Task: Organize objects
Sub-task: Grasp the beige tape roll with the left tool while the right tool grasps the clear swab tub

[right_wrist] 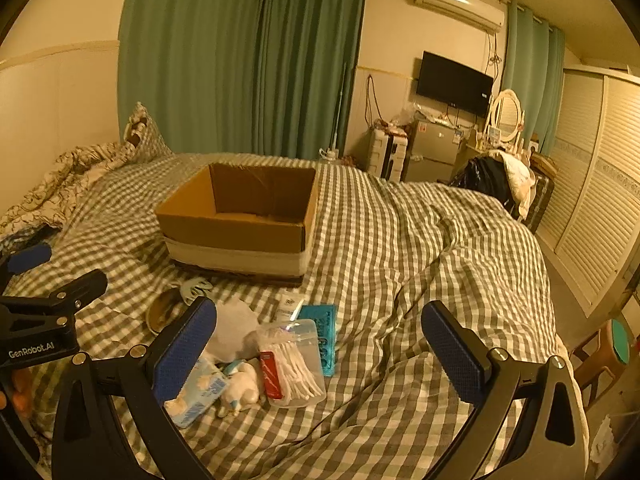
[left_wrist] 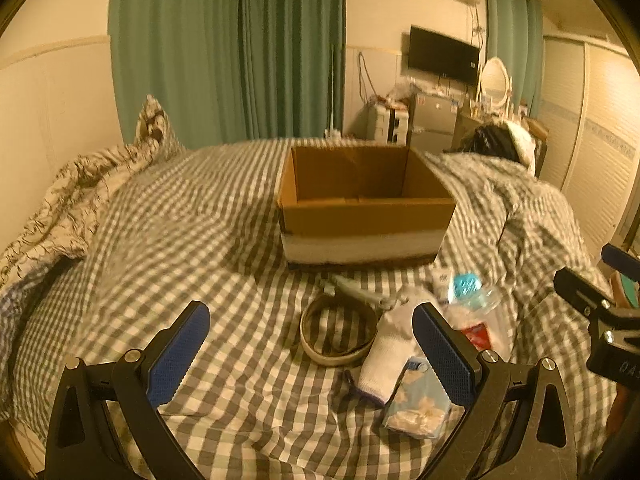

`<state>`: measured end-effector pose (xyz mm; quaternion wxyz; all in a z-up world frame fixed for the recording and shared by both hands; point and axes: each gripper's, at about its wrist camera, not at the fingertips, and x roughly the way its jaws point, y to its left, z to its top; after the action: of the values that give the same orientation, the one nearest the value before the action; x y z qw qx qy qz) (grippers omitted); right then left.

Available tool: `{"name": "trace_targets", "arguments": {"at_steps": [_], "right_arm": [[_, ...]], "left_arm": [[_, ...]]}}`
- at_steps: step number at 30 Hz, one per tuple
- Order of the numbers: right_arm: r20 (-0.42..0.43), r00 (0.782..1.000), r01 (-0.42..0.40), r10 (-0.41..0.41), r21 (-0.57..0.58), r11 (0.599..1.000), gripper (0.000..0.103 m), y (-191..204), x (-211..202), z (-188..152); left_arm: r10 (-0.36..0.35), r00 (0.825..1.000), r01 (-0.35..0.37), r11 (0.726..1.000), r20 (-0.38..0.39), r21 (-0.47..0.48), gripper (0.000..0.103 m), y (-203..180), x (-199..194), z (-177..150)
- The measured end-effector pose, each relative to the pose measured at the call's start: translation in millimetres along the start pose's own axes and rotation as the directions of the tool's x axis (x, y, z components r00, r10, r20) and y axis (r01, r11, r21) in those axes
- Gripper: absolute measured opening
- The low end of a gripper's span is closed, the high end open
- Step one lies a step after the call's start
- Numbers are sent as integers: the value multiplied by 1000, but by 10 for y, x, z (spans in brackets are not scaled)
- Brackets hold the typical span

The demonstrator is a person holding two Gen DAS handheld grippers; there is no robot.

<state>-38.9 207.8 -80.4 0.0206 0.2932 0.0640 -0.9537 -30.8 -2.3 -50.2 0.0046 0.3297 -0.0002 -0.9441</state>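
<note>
An open, empty cardboard box (left_wrist: 366,216) (right_wrist: 240,228) stands on the checked bed. In front of it lie small objects: a coiled belt (left_wrist: 338,330), a white sock (left_wrist: 386,354), a tissue pack (left_wrist: 418,404) (right_wrist: 198,394), a clear box of cotton swabs (right_wrist: 294,362), a blue packet (right_wrist: 322,334), a small tube (right_wrist: 289,306) and a small white toy (right_wrist: 244,392). My left gripper (left_wrist: 312,354) is open above the belt and sock. My right gripper (right_wrist: 320,360) is open above the cotton swab box. Neither holds anything.
A crumpled patterned quilt (left_wrist: 60,204) lies at the bed's left. The checked cover (right_wrist: 460,248) bunches up at the right. Green curtains, a TV, a small fridge and a louvred wardrobe stand beyond. A stool (right_wrist: 608,352) stands at the bed's right.
</note>
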Motion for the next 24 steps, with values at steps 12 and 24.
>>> {"name": "trace_targets", "arguments": {"at_steps": [12, 24], "right_arm": [[-268, 962, -71, 58, -39, 997, 94, 128, 864, -302], [-384, 914, -145, 132, -4, 989, 63, 120, 1314, -407]], "left_arm": [[53, 983, -49, 998, -178, 31, 103, 71, 665, -281], [48, 963, -37, 998, -265, 47, 103, 141, 1032, -287]]}}
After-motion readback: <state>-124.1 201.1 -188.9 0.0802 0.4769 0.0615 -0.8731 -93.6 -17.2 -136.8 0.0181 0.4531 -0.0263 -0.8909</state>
